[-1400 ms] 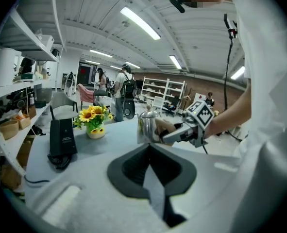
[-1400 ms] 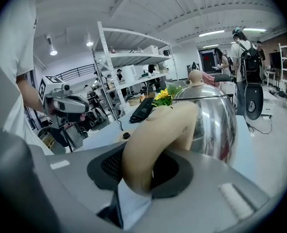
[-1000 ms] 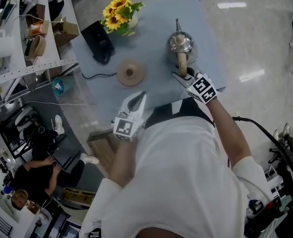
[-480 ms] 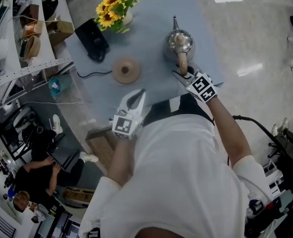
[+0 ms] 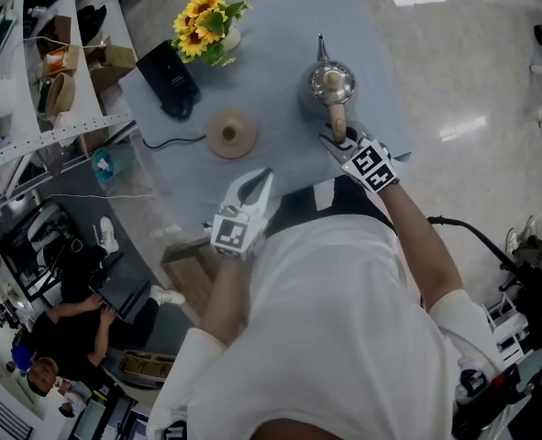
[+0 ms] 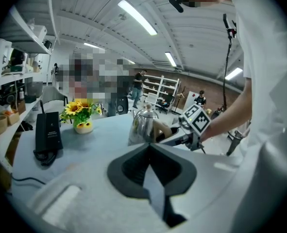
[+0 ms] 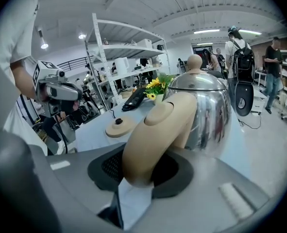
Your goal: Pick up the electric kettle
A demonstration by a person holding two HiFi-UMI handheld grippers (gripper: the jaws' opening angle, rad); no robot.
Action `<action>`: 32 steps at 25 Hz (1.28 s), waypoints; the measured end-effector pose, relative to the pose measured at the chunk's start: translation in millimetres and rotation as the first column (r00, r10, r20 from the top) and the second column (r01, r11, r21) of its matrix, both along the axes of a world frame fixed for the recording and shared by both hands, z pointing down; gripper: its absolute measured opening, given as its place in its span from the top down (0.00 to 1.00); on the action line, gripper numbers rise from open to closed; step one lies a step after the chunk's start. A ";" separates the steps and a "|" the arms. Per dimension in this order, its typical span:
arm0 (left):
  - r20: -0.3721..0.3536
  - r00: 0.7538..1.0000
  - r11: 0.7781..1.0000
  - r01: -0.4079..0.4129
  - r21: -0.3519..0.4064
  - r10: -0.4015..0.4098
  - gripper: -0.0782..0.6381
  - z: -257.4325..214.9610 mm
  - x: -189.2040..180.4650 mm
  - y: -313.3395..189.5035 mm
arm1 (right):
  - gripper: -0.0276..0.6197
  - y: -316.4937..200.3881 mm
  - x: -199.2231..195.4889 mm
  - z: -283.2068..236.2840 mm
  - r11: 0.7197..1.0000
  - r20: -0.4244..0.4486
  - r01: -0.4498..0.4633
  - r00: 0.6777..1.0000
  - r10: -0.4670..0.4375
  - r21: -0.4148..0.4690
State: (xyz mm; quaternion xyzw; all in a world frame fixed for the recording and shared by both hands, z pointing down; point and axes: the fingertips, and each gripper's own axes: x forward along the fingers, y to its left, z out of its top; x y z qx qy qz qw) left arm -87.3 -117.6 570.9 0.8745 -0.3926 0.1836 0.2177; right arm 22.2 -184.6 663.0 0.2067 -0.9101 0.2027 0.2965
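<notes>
The steel electric kettle (image 5: 332,82) stands on the blue-grey table (image 5: 280,26), its beige handle (image 5: 337,117) pointing toward me. My right gripper (image 5: 337,137) reaches in from the near edge and is shut on that handle. In the right gripper view the handle (image 7: 153,130) fills the space between the black pads, with the kettle body (image 7: 204,108) just beyond. My left gripper (image 5: 261,178) hovers over the table's near edge, shut with nothing in it. The left gripper view shows its jaws (image 6: 150,145) meeting at the tip, with the kettle (image 6: 144,125) to the right.
The round kettle base (image 5: 232,133) lies mid-table with a cord running left. A black device (image 5: 170,79) and a vase of sunflowers (image 5: 202,26) stand at the far left. White shelving (image 5: 32,71) lines the left side. A person (image 5: 78,324) sits on the floor lower left.
My right gripper has crept slightly further in along the kettle's handle. The kettle still stands in the same spot and the left gripper has not moved.
</notes>
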 end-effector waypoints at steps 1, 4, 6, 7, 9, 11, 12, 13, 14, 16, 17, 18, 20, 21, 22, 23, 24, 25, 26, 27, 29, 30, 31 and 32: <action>0.003 1.000 1.000 0.000 0.001 0.000 0.89 -1.1 0.1 -0.2 | 0.78 0.8 0.9 1.1 1.000 -0.004 0.001 1.000 -0.001 0.001; -0.003 1.000 1.000 0.023 -0.006 -0.023 0.89 -1.2 -0.9 0.7 | 0.78 1.8 2.7 4.3 1.000 -0.014 0.000 1.000 0.000 0.006; -0.001 0.999 0.999 0.032 -0.007 -0.032 0.89 1.7 -2.8 2.9 | 0.78 3.1 3.1 7.6 1.000 -0.021 0.000 1.000 0.000 0.009; 0.001 0.999 0.999 0.036 -0.008 -0.036 0.89 2.1 -3.0 4.0 | 0.78 4.5 3.5 9.5 1.000 -0.027 0.001 1.000 -0.001 0.010; 0.005 0.999 0.999 0.039 -0.006 -0.039 0.89 1.4 -2.0 6.6 | 0.78 8.2 5.2 13.1 1.000 -0.041 0.005 0.999 -0.005 0.011; 0.012 0.999 0.999 0.036 -0.001 -0.036 0.89 1.2 -0.5 9.2 | 0.78 10.6 7.3 16.2 1.000 -0.055 0.009 0.998 -0.008 0.013; 0.011 0.999 0.999 0.038 0.000 -0.038 0.89 1.9 -0.2 10.6 | 0.78 11.3 8.0 17.9 1.000 -0.060 0.010 0.998 -0.009 0.013; 0.009 0.999 0.999 0.043 -0.001 -0.043 0.89 2.5 0.2 11.8 | 0.78 11.9 8.5 19.7 1.000 -0.064 0.011 0.998 -0.010 0.013; 0.009 0.999 0.999 0.046 0.000 -0.046 0.89 2.7 0.5 12.7 | 0.77 12.5 9.0 21.6 1.000 -0.066 0.012 0.998 -0.011 0.013; 0.018 0.999 0.999 0.043 0.004 -0.043 0.89 3.1 1.3 15.0 | 0.77 13.4 9.7 24.7 1.000 -0.071 0.015 0.997 -0.014 0.014; 0.022 0.999 0.999 0.041 0.006 -0.041 0.89 3.1 1.7 16.3 | 0.77 14.1 9.7 25.2 1.000 -0.075 0.017 0.997 -0.016 0.013; 0.022 0.999 0.999 0.043 0.007 -0.043 0.89 3.1 2.2 17.7 | 0.77 14.9 9.7 25.6 1.000 -0.081 0.020 0.997 -0.019 0.011; 0.018 0.998 0.999 0.054 0.003 -0.054 0.89 2.2 4.3 20.0 | 0.77 16.5 9.8 27.5 1.000 -0.087 0.025 0.996 -0.024 0.006; 0.014 0.998 0.998 0.062 0.001 -0.062 0.89 1.2 5.6 20.4 | 0.77 16.8 9.9 28.4 1.000 -0.088 0.027 0.996 -0.026 0.006; 0.011 0.998 0.998 0.069 0.001 -0.069 0.89 0.5 6.8 20.9 | 0.77 16.8 10.1 29.3 1.000 -0.088 0.029 0.996 -0.029 0.006; 0.009 0.997 0.997 0.076 0.000 -0.076 0.89 0.1 8.0 21.8 | 0.77 16.9 10.0 30.0 0.999 -0.088 0.033 0.996 -0.032 0.006; 0.007 0.997 0.997 0.082 0.000 -0.082 0.89 0.4 9.1 23.1 | 0.77 17.3 9.5 30.5 0.999 -0.086 0.038 0.996 -0.038 0.003; 0.005 0.996 0.996 0.087 0.002 -0.087 0.89 1.1 10.2 24.8 | 0.77 17.8 9.2 30.9 0.999 -0.084 0.042 0.996 -0.042 -0.002; 0.001 0.996 0.996 0.093 0.003 -0.093 0.89 1.5 11.5 26.5 | 0.76 17.9 9.3 31.3 0.999 -0.082 0.042 0.996 -0.042 -0.009; -0.003 0.995 0.995 0.100 0.002 -0.100 0.89 1.5 12.8 27.9 | 0.75 17.8 9.8 31.7 0.999 -0.080 0.039 0.996 -0.041 -0.016; -0.002 0.994 0.994 0.108 0.003 -0.108 0.89 1.2 14.6 30.9 | 0.73 17.7 11.0 31.7 0.999 -0.075 0.038 0.996 -0.040 -0.026; 0.004 0.994 0.994 0.105 0.007 -0.105 0.89 1.7 14.8 32.8 | 0.73 17.9 11.8 31.0 0.999 -0.072 0.039 0.997 -0.041 -0.029; 0.010 0.994 0.994 0.105 0.011 -0.105 0.89 0.9 15.3 33.9 | 0.72 18.1 12.5 29.9 0.999 -0.070 0.042 0.997 -0.044 -0.031; 0.012 0.994 0.994 0.108 0.013 -0.109 0.89 -1.0 16.1 34.2 | 0.72 18.3 13.3 28.8 0.998 -0.067 0.046 0.997 -0.048 -0.033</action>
